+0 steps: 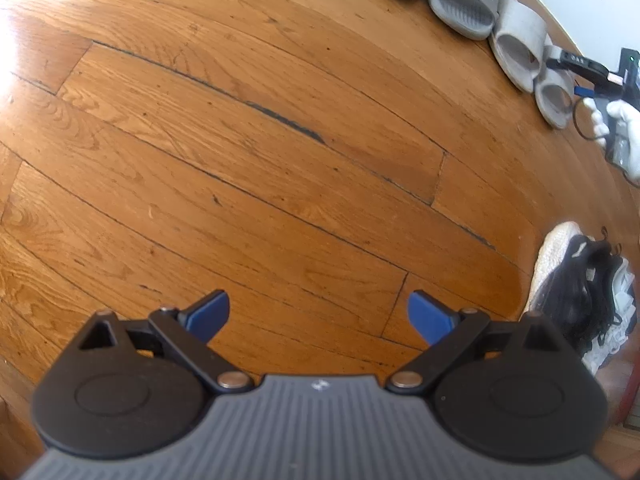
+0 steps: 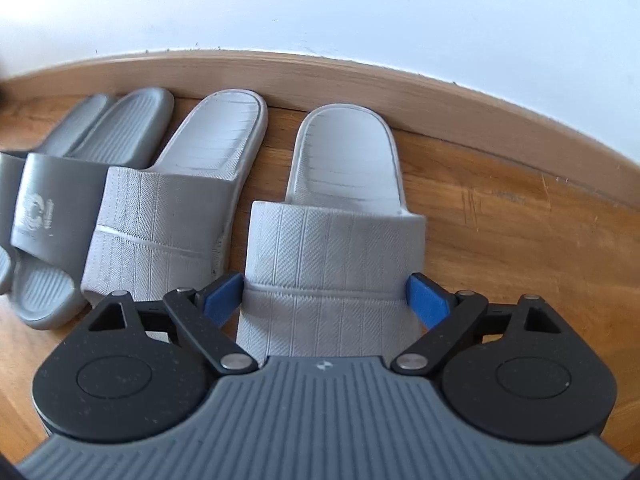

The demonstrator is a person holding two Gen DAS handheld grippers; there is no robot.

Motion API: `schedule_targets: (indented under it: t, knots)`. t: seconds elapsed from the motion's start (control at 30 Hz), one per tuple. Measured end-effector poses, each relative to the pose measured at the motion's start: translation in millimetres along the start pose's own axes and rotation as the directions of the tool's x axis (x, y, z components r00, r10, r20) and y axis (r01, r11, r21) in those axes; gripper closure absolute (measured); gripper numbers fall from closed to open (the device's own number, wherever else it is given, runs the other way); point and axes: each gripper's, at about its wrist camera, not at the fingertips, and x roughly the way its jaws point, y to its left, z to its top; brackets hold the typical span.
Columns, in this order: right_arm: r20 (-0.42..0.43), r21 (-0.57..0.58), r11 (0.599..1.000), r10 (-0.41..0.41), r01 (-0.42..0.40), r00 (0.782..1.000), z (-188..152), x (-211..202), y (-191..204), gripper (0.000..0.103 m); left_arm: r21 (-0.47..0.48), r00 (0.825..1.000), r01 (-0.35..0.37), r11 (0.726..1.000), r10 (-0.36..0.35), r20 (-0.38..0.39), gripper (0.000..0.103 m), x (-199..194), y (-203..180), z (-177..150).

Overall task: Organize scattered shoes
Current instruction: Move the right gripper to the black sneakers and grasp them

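Wood floor (image 1: 240,160) fills most of my left view, white wall (image 2: 320,0) w/ wood skirting (image 2: 440,96) behind. Four slides in a row, heels at the skirting: two dark grey (image 2: 52,200), two light grey. My right tongs (image 2: 325,294) are spread, straddling the rightmost light grey slide (image 2: 336,248), pads not pressing. My left tongs (image 1: 319,314) are released over bare floor. Black sneaker (image 1: 588,300) lies apart, at right.

Wooden plank floor (image 1: 256,128) meets wooden skirting (image 2: 360,80) under white wall (image 2: 320,4)
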Motion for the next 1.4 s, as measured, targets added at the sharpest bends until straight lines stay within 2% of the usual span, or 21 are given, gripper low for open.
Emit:
schedule_targets:
  t: [0.1, 0.2, 0.27, 0.4, 0.47, 0.57, 0.63, 0.77, 0.87, 0.97, 1.07, 1.13, 1.2, 1.3, 1.4]
  knots:
    - [0.031, 0.094, 0.993, 0.074, -0.076, 0.997, 0, -9, -11, 0.009, -0.001, 1.000, 0.000, 1.000, 0.000, 0.001, 0.006, 0, 1, -1]
    - [0.062, 0.196, 0.967, 0.151, -0.161, 0.987, 0, -17, -24, 0.005, -0.014, 1.000, -0.001, 1.000, 0.001, 0.006, 0.006, -1, 4, -1]
    - [0.080, 0.216, 0.962, 0.153, -0.167, 0.985, -1, -23, -29, 0.003, -0.018, 1.000, 0.000, 1.000, 0.000, 0.013, 0.006, -3, 4, 0]
    - [0.141, 0.205, 0.971, 0.092, -0.120, 0.986, -3, -61, -34, 0.002, -0.018, 0.999, 0.003, 1.000, -0.003, 0.035, 0.006, -8, 5, 1]
    - [0.143, 0.185, 0.972, 0.120, -0.146, 0.982, -10, -94, -40, 0.002, -0.024, 0.999, 0.009, 1.000, -0.008, 0.039, 0.006, -9, 5, 0]
    - [0.048, 0.133, 0.975, 0.174, -0.179, 0.984, -39, -152, -52, 0.004, -0.022, 0.999, 0.014, 1.000, -0.013, 0.041, 0.006, -10, 3, -2]
    - [-0.042, 0.106, 0.972, 0.214, -0.208, 0.976, -74, -193, -62, 0.004, -0.016, 0.999, 0.016, 1.000, -0.015, 0.040, 0.006, -11, 1, -4]
    - [-0.161, 0.153, 0.972, 0.200, -0.176, 0.966, -136, -237, -75, 0.008, 0.006, 0.999, 0.019, 1.000, -0.019, 0.043, 0.006, -13, -7, -9]
    - [-0.240, 0.142, 0.974, 0.207, -0.176, 0.949, -178, -249, -69, 0.023, 0.022, 0.999, 0.022, 1.000, -0.023, 0.048, 0.006, -14, -13, -12]
    - [-0.286, 0.107, 0.985, 0.161, -0.135, 0.945, -205, -241, -60, 0.025, 0.044, 0.998, 0.027, 0.999, -0.030, 0.048, 0.006, -15, -20, -14]
    - [-0.295, 0.099, 0.991, 0.118, -0.092, 0.948, -216, -217, -54, 0.029, 0.062, 0.998, 0.025, 0.998, -0.029, 0.061, 0.006, -16, -25, -15]
    - [-0.280, 0.069, 0.995, 0.084, -0.067, 0.956, -216, -201, -50, 0.071, 0.064, 0.997, 0.017, 0.998, -0.022, 0.069, 0.006, -16, -25, -15]
    - [-0.265, 0.044, 0.997, 0.072, -0.063, 0.962, -212, -195, -49, 0.084, 0.067, 0.997, 0.012, 0.998, -0.017, 0.070, 0.006, -16, -24, -14]
    - [-0.212, 0.018, 0.999, 0.054, -0.051, 0.976, -197, -199, -49, 0.084, 0.065, 0.998, -0.003, 0.998, -0.001, 0.069, 0.006, -14, -21, -13]
    - [-0.169, 0.065, 0.997, 0.062, -0.052, 0.984, -173, -202, -64, 0.084, 0.047, 0.998, -0.015, 0.999, 0.012, 0.069, 0.006, -11, -18, -9]
